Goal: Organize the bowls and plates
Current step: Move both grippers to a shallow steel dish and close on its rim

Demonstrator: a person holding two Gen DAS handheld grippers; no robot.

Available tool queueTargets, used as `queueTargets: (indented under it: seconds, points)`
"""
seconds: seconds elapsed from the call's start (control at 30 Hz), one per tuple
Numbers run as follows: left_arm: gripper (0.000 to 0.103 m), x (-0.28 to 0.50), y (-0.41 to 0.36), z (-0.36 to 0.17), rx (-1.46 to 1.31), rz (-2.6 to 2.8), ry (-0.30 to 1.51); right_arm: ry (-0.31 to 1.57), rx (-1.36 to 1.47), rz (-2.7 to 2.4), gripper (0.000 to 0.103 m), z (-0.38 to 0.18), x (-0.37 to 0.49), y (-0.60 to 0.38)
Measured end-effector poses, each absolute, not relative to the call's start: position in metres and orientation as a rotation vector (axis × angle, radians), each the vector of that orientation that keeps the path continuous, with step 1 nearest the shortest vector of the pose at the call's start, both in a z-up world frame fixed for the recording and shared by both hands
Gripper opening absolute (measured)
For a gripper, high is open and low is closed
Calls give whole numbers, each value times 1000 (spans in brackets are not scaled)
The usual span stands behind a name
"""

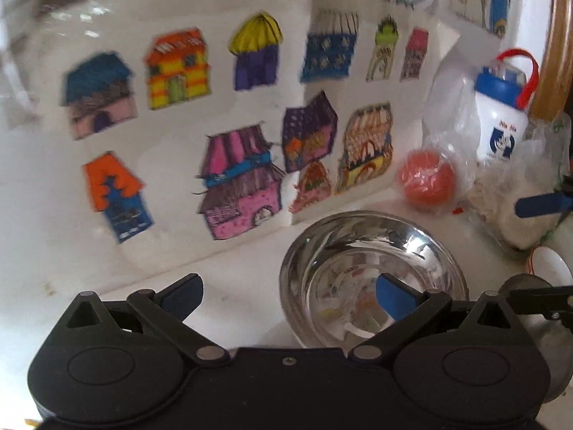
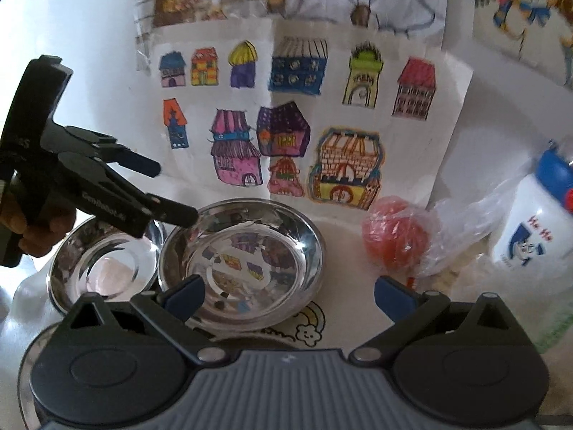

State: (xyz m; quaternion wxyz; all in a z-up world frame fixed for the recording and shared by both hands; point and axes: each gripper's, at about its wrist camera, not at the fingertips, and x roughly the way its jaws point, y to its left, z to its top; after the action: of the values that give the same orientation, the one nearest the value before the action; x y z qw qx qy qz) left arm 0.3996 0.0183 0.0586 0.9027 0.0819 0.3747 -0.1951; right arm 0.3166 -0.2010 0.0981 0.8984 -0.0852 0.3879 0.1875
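You have two steel bowls side by side on the table (image 2: 340, 222), the larger bowl (image 2: 243, 261) to the right of the smaller bowl (image 2: 104, 265), rims nearly touching. Behind them the drawing sheet (image 2: 286, 114) stands against the wall. Right of the larger bowl lies the bagged ball (image 2: 394, 240), with the bottle (image 2: 533, 222) further right

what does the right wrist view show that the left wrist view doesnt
Only the right wrist view: a second steel bowl left of the larger steel bowl, the left hand-held gripper seen from outside with the hand gripping it, and a cloud drawing on the mat.

Only the left wrist view: a white cup with a red rim and a wooden post at the right edge.

Both: the larger steel bowl, house drawings, an orange fruit in plastic, and a white bottle with a blue cap.
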Motion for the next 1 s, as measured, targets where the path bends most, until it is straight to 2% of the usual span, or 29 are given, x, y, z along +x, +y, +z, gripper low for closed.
queueTargets:
  seconds: [0.1, 0.27, 0.43, 0.57, 0.63, 0.83, 1.0]
  points:
    - [102, 417, 14, 51, 204, -427, 821, 863, -116, 392, 101, 90, 339, -205]
    - [102, 438, 14, 45, 206, -454, 871, 934, -14, 397, 93, 77, 366, -216]
    - [97, 443, 19, 42, 193, -474, 908, 977, -12, 397, 84, 69, 376, -215]
    - [86, 444, 19, 40, 191, -498, 933, 1007, 8, 396, 72, 62, 381, -215]
    - [81, 444, 18, 40, 194, -507, 938, 1025, 4, 389, 61, 58, 382, -213]
    - [67, 449, 17, 34, 173, -499, 1000, 1072, 10, 371, 45, 50, 384, -210]
    - [46, 453, 18, 27, 152, -488, 1049, 1093, 17, 364, 30, 46, 387, -209]
